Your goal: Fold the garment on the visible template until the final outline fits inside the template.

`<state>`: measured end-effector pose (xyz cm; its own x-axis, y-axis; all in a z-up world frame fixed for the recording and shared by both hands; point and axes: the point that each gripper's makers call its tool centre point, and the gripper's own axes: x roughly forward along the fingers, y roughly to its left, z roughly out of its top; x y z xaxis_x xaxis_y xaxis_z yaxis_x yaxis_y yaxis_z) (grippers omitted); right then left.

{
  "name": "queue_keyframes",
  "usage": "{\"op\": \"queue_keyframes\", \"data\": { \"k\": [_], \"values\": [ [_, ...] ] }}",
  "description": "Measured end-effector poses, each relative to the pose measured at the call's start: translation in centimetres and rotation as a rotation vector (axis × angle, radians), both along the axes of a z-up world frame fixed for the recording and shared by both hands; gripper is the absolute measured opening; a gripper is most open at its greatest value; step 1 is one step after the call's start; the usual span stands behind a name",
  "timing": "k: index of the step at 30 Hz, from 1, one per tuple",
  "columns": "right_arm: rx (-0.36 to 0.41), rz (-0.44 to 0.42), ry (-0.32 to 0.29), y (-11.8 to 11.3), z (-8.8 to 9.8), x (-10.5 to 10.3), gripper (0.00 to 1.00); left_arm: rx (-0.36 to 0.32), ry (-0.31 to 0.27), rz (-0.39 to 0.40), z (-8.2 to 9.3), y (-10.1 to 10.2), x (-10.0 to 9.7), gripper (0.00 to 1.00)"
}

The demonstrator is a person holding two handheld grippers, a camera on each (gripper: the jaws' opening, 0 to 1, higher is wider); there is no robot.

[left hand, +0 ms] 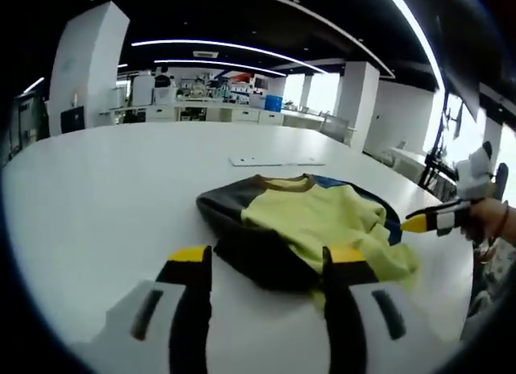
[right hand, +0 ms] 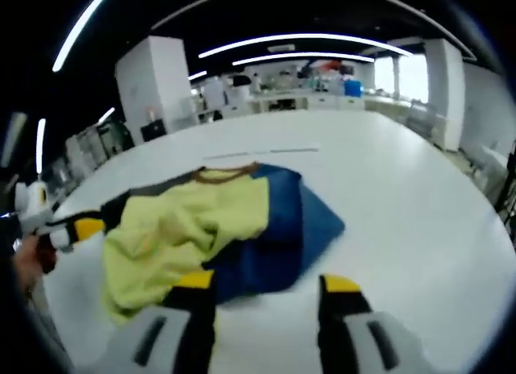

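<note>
Garment bunched mid-table, 2 grippers poised on either side.

Lying crumpled near the middle of the white table [left hand: 97, 197]: a yellow, dark and blue garment [left hand: 306, 221], collar toward the far edge, part-folded with sleeves tucked under, probably awaiting another fold. Just short of its near hem, left gripper [left hand: 262, 265], jaws wide apart and gripping nothing, likely lined up to pinch the hem. Same for right gripper [right hand: 266, 289] over the blue side [right hand: 290, 229]: jaws wide, nothing between them. Seen from the right gripper view, the left gripper again at the garment's yellow edge, held in a hand [right hand: 28, 261]. Beyond the collar, a thin pale strip [left hand: 278, 160] flat on the table, possibly the template's edge; cannot tell. Far off, benches and pillars, well apart. Nothing blocking either approach.
</note>
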<state>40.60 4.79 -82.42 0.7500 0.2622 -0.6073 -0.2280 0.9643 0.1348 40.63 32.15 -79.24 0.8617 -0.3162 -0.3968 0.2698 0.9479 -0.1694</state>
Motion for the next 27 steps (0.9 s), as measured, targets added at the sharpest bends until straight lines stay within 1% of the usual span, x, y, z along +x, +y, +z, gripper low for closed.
{"op": "queue_keyframes", "data": {
  "k": [3,5,6,8,10,11,13,14,15,16,17,18,19,21,23,25,27],
  "values": [
    [-0.015,-0.040,-0.008,-0.3,-0.4,-0.3,0.35,-0.018,0.010,0.011,-0.5,-0.4,-0.5,0.42],
    [-0.031,-0.042,-0.006,0.1,-0.8,-0.8,0.33,-0.030,0.007,0.014,-0.6,-0.5,-0.7,0.36],
    [-0.023,-0.050,-0.005,0.3,-1.0,-1.0,0.33,-0.039,-0.014,0.006,-0.4,-0.8,-0.7,0.34],
    [0.005,-0.069,-0.015,0.7,-1.1,-1.1,0.31,-0.027,-0.014,0.004,-0.6,-0.8,-0.8,0.30],
    [0.004,-0.069,-0.040,0.9,-1.1,-0.6,0.26,-0.023,-0.013,0.005,-0.8,-0.6,-0.7,0.27],
    [0.004,-0.069,-0.041,1.3,-1.2,-0.7,0.23,-0.030,-0.015,0.006,-0.7,-0.6,-0.6,0.26],
    [0.013,-0.067,-0.041,1.7,-1.4,-0.6,0.20,-0.051,-0.012,0.008,-0.7,-0.8,-0.7,0.23],
    [0.012,-0.068,-0.051,2.0,-1.5,-0.5,0.18,-0.055,-0.005,0.003,-0.8,-1.0,-0.7,0.20],
    [0.008,-0.066,-0.046,2.1,-1.8,-0.5,0.16,-0.056,0.004,-0.004,-0.9,-1.1,-0.8,0.17],
    [0.009,-0.066,-0.047,2.2,-1.9,-0.5,0.14,-0.055,0.018,-0.016,-1.2,-1.3,-1.0,0.12],
    [0.012,-0.066,-0.049,2.2,-2.0,-0.4,0.10,-0.053,0.018,-0.018,-1.3,-1.3,-1.0,0.08],
    [0.011,-0.069,-0.055,2.3,-2.0,-0.3,0.07,-0.047,0.017,-0.024,-1.4,-1.3,-1.0,0.05],
    [0.004,-0.065,-0.058,2.2,-2.0,-0.2,0.03,-0.022,0.018,-0.035,-1.5,-1.3,-1.1,0.00],
    [-0.014,-0.057,-0.067,2.1,-1.9,-0.1,0.00,0.027,0.015,-0.047,-1.7,-1.1,-1.2,0.00],
    [-0.026,-0.046,-0.068,2.1,-1.9,0.0,0.00,0.047,0.015,-0.062,-1.7,-1.3,-1.3,0.00],
    [-0.024,-0.052,-0.065,1.9,-1.9,0.1,0.00,0.043,0.015,-0.064,-1.5,-1.3,-1.5,0.00],
    [-0.034,-0.049,-0.066,1.5,-1.8,0.1,0.00,0.024,0.010,-0.063,-1.2,-1.0,-1.6,0.00]
  ]
}}
